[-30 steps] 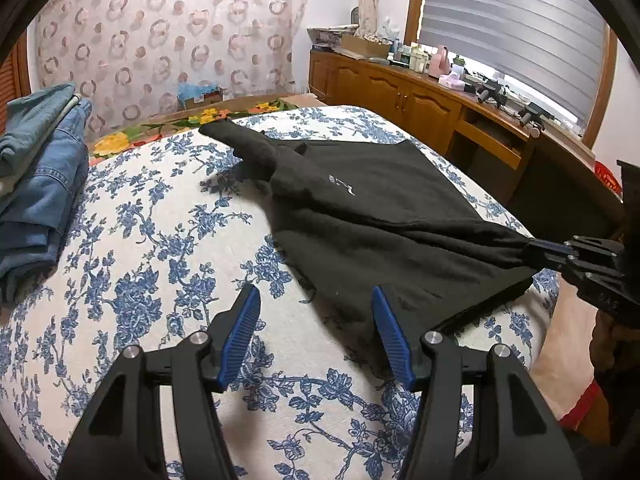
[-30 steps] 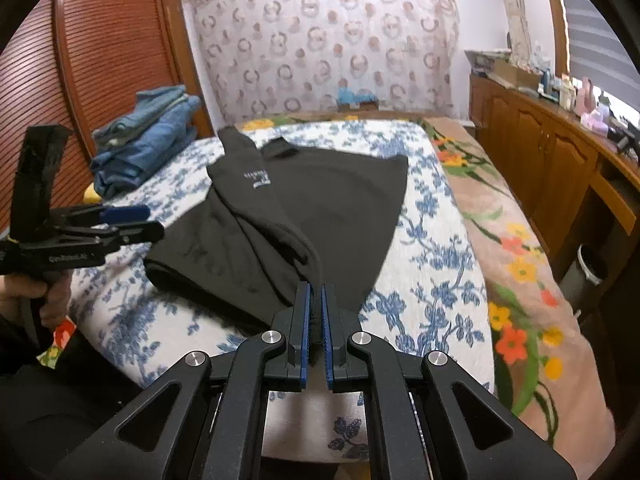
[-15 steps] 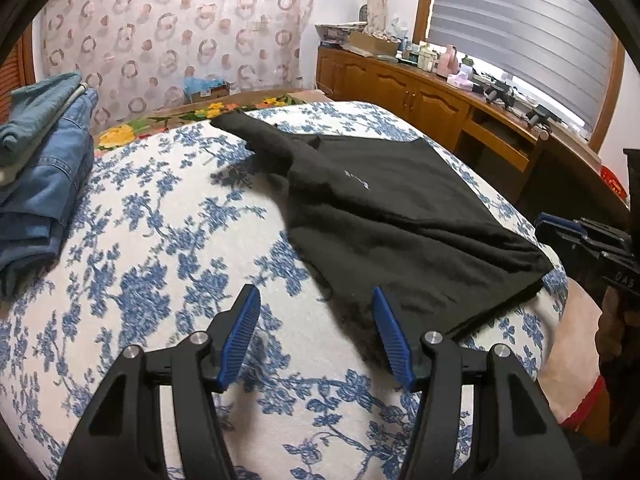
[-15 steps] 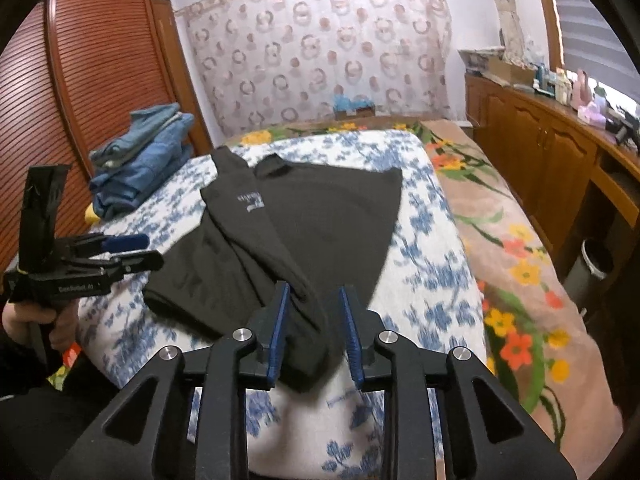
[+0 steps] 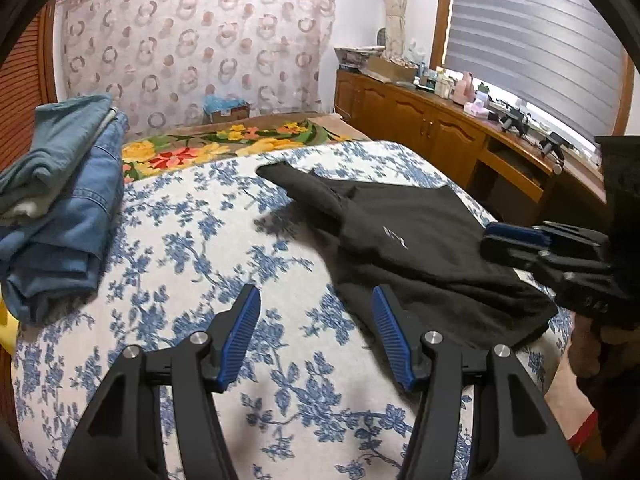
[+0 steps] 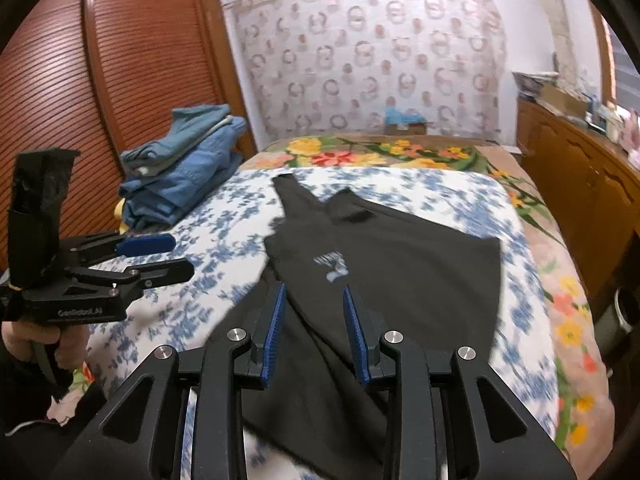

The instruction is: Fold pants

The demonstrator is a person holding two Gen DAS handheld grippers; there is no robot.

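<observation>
Black pants (image 5: 420,248) lie loosely folded on the blue-flowered bedspread (image 5: 200,240), one leg pointing toward the headboard. They also show in the right wrist view (image 6: 380,280), with a small white logo facing up. My left gripper (image 5: 316,336) is open and empty, above the bedspread just left of the pants' near edge. My right gripper (image 6: 314,332) is open and empty, hovering over the near part of the pants. Each gripper shows in the other's view, the right one (image 5: 516,236) and the left one (image 6: 156,254).
A stack of folded blue jeans (image 5: 60,208) sits on the bed's left side, also in the right wrist view (image 6: 184,168). A wooden cabinet (image 5: 440,136) with clutter runs along the right wall. A louvred wardrobe (image 6: 80,100) stands at left. A floral blanket (image 6: 380,152) covers the bed's far end.
My right gripper opened and let go of the pants' edge, which dropped flat onto the bed. It then rose above the pants. My left gripper stayed open and drifted slightly left.
</observation>
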